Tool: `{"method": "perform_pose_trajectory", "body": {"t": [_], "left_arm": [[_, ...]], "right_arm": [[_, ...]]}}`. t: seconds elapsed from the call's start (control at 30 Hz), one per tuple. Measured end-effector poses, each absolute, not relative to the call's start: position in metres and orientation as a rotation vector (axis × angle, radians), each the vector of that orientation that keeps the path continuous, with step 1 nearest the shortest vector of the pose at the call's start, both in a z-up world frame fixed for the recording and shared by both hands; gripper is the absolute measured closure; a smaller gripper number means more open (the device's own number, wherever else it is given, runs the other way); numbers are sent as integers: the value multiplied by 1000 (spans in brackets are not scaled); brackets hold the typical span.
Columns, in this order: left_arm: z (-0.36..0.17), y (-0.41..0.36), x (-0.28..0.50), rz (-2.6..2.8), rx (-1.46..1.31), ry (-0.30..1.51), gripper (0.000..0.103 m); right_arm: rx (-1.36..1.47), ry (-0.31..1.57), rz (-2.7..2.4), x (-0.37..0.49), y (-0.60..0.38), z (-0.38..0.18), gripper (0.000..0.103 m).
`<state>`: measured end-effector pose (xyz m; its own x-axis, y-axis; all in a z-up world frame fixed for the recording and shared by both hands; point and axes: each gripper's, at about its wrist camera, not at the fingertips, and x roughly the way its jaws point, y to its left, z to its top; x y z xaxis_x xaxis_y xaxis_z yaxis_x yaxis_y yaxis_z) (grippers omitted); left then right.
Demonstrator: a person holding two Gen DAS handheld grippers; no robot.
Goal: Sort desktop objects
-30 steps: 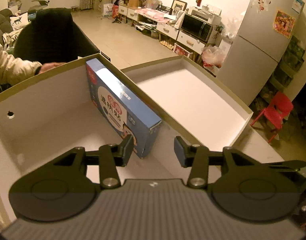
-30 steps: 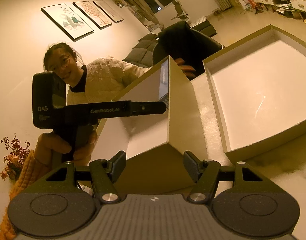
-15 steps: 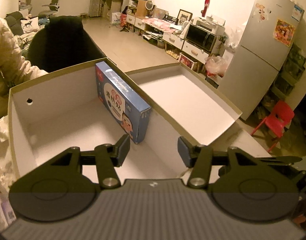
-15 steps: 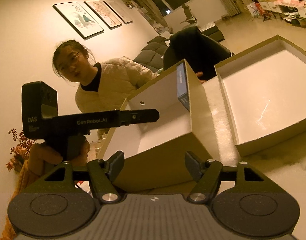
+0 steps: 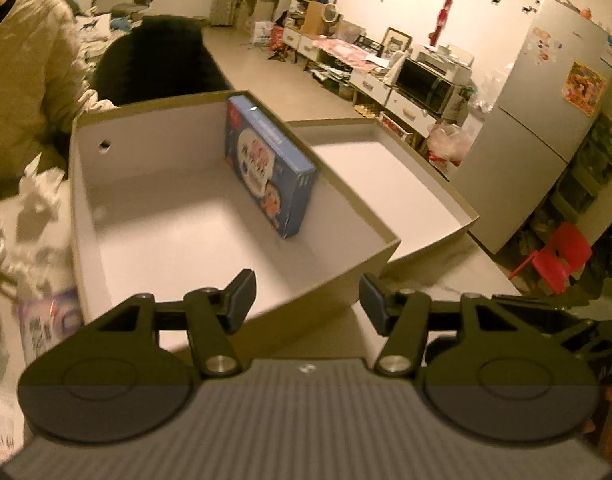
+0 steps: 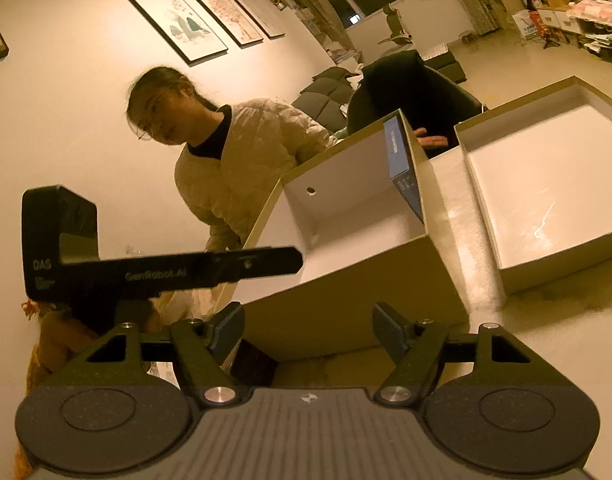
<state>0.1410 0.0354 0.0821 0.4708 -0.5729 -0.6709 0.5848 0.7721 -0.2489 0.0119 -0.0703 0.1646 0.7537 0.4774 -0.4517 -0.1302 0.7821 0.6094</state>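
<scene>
A blue printed box (image 5: 266, 176) stands on edge inside the open cardboard box (image 5: 186, 236), leaning on its right wall. In the right wrist view the blue box (image 6: 399, 164) shows edge-on inside the same cardboard box (image 6: 345, 304). The shallow lid (image 5: 389, 184) lies upturned to the right, seen too as the lid (image 6: 545, 200). My left gripper (image 5: 307, 300) hovers just short of the cardboard box's near wall, jaws opening, nothing between them. My right gripper (image 6: 307, 330) faces the outer wall, jaws opening, also with nothing in them. The left gripper (image 6: 290, 260) reaches over the box's near left rim.
A person in a pale quilted jacket (image 6: 242, 160) stands behind the box beside a black chair (image 5: 158, 60). Crumpled white wrapping (image 5: 38, 188) and a printed packet (image 5: 46, 320) lie left of the box. A fridge (image 5: 537, 140) and red chair (image 5: 557, 256) stand beyond the table.
Both grippers have drawn back from the cardboard box and their jaws have spread wider. The blue box stays leaning inside; the person has moved into the left of the view.
</scene>
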Motion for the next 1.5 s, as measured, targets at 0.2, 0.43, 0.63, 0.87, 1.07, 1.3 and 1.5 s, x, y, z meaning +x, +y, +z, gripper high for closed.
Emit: {"method": "perform_pose_trajectory", "body": {"t": [0.2,0.43,0.63,0.87,1.07,1.3,1.5], "left_arm": [[72,55,119,-663,-37,831,43],[63,74,91,-594,-69,818,41],[59,90,69,-550,-90,794,31],[49,102,44,-531,-128,781,15],[38,109,20,-502,-132,752,0],[27,130,0,-435,-201,734,0],[25,155,-20,-378,-244,711,0]], "right_arm": [[569,654,364,4,-62,163,26],[560,670,382,1,-53,161,24],[551,686,399,4,-44,158,22],[532,719,427,8,-29,153,19],[512,756,460,11,-13,146,15],[501,788,495,19,4,138,14],[488,816,531,25,20,132,12]]}}
